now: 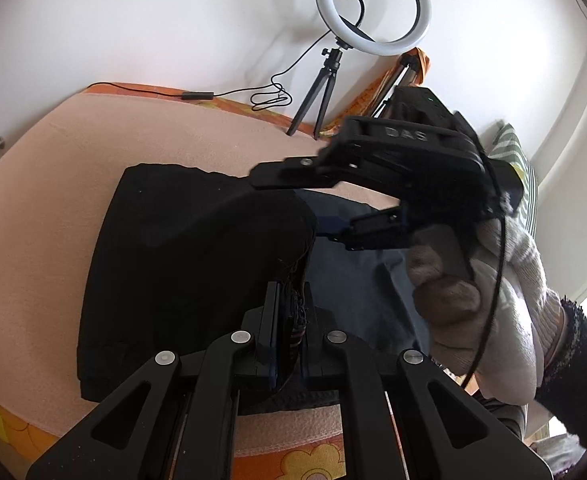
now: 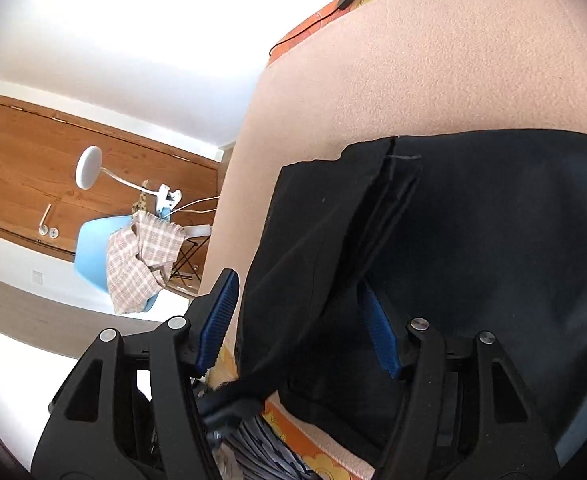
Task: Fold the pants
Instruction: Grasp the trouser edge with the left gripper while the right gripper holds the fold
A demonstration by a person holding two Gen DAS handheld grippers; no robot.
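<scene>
Black pants [image 1: 189, 248] lie partly folded on a pink blanket [image 1: 45, 208]. My left gripper [image 1: 291, 312] is shut on a raised fold of the pants, with frayed threads between its fingers. My right gripper [image 1: 293, 204] shows in the left wrist view, held by a gloved hand [image 1: 489, 296], its jaws spread over the pants' right side. In the right wrist view the right gripper [image 2: 297, 320] is open, its blue pads [image 2: 219, 316] either side of a lifted edge of the pants [image 2: 473, 240], not closed on it.
A ring light on a tripod [image 1: 373, 8] stands at the far edge, its cable [image 1: 197, 96] trailing along the orange flowered sheet. A striped pillow [image 1: 521, 176] lies at the right. A blue chair with a checked cloth [image 2: 141, 252] stands beyond the blanket's left edge.
</scene>
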